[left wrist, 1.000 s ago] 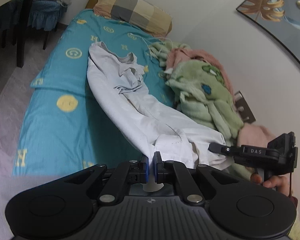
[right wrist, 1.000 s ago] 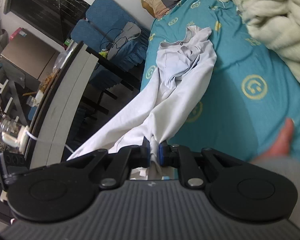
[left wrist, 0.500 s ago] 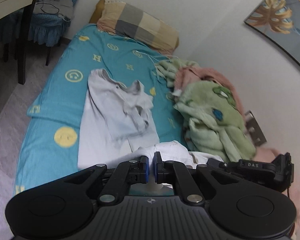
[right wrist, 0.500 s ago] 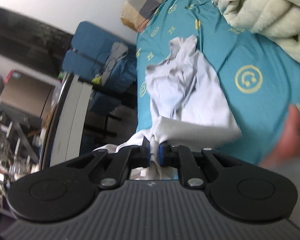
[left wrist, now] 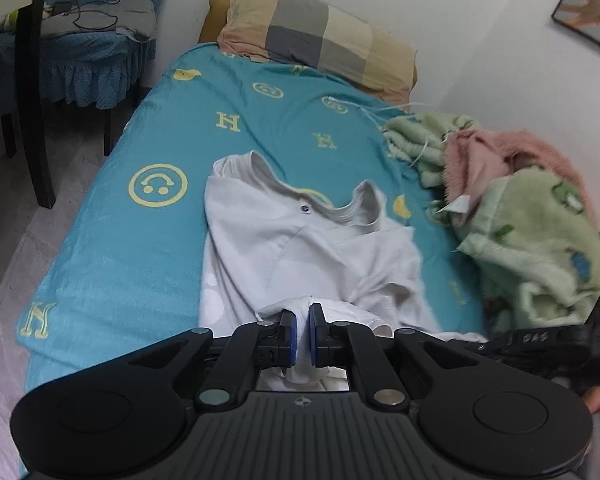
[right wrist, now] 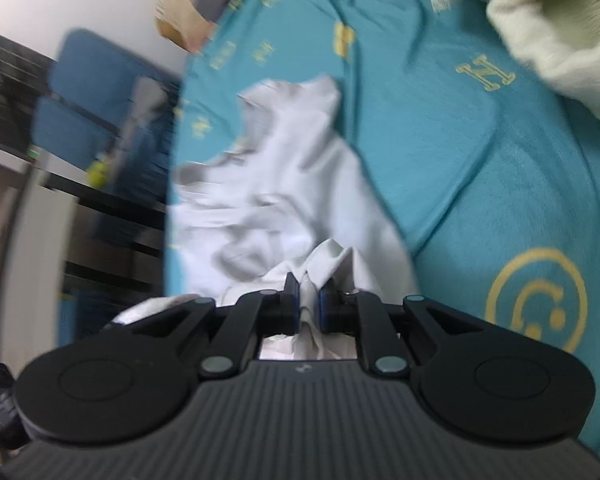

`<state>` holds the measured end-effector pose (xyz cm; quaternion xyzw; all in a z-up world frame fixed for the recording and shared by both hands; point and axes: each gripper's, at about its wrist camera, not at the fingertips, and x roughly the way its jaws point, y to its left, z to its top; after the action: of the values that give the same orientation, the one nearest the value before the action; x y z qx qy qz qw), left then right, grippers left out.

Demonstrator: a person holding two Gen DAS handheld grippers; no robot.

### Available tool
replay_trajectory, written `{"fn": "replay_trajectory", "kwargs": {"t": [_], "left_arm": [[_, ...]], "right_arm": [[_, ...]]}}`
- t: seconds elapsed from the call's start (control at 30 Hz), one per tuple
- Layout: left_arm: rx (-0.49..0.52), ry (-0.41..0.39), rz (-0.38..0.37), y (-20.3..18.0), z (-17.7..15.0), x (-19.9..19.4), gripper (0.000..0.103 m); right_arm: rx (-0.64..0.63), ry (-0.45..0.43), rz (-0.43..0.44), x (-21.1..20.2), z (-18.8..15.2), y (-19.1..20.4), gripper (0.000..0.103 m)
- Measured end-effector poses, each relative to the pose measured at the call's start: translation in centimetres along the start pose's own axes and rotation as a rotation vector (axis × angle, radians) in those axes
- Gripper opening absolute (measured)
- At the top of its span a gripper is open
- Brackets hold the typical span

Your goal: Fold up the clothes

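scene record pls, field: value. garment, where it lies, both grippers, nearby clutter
garment: white shirt, collar toward the pillow
surface: teal bedsheet with yellow prints
lay: upper part flat on the sheet, near end bunched up at the grippers
left gripper: jaws shut on a white fabric fold
right gripper: jaws shut on a white fabric fold
clutter: green blanket and pink blanket heaped by the wall
image quality: right wrist view motion-blurred

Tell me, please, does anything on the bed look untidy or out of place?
Yes. The green and pink blankets lie in a crumpled heap by the wall, not folded. The white shirt is still wrinkled, with its collar askew. A thin white cable trails across the teal sheet.
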<state>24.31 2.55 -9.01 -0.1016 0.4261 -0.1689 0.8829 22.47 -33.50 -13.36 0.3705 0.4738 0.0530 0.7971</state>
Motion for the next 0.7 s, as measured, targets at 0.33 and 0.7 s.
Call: {"fn": "replay_trajectory", "kwargs": {"t": [0.33,0.7], "left_arm": [[-0.009,-0.016,0.032,1.6,-3.3,-0.2,0.060],[0.079,0.012,0.082,-1.9,-8.8,-4.4,0.064]], "right_arm": [[-0.028,-0.018,0.046,0.2,0.0,-0.1,0.028],[-0.259,-0.112,-0.070,-6.1,-3.5,2.7,0.068]]}}
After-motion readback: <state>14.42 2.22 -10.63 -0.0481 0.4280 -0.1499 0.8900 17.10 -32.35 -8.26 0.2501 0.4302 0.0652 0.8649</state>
